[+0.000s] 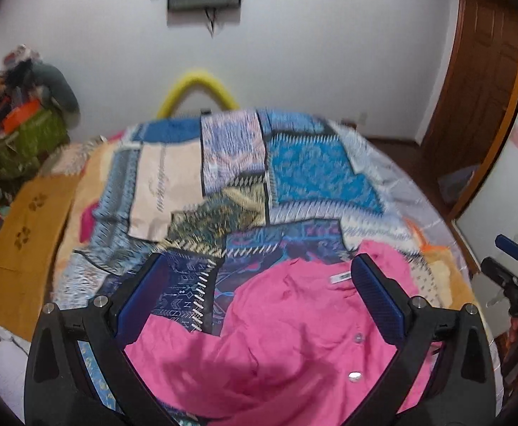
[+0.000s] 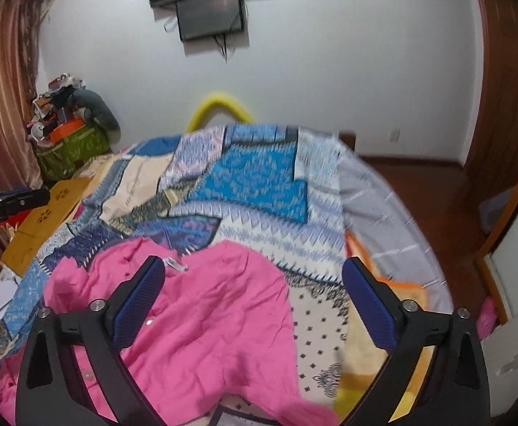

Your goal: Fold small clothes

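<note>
A pink buttoned shirt (image 1: 276,348) lies rumpled on a patchwork bedspread (image 1: 294,170). Its collar tag points away from me. My left gripper (image 1: 259,277) hovers over the shirt's collar end, open wide, with nothing pressed between its blue pads. In the right wrist view the same pink shirt (image 2: 205,319) fills the lower left. My right gripper (image 2: 253,277) is open above the shirt's right edge and the bedspread (image 2: 259,184), holding nothing. The other gripper (image 1: 514,284) shows at the right edge of the left wrist view.
The bed stands against a white wall with a screen (image 2: 209,14) mounted on it. A green basket piled with things (image 1: 24,142) sits at the far left. A yellow arch (image 1: 198,85) rises behind the bed. A wooden door (image 1: 482,88) and floor lie to the right.
</note>
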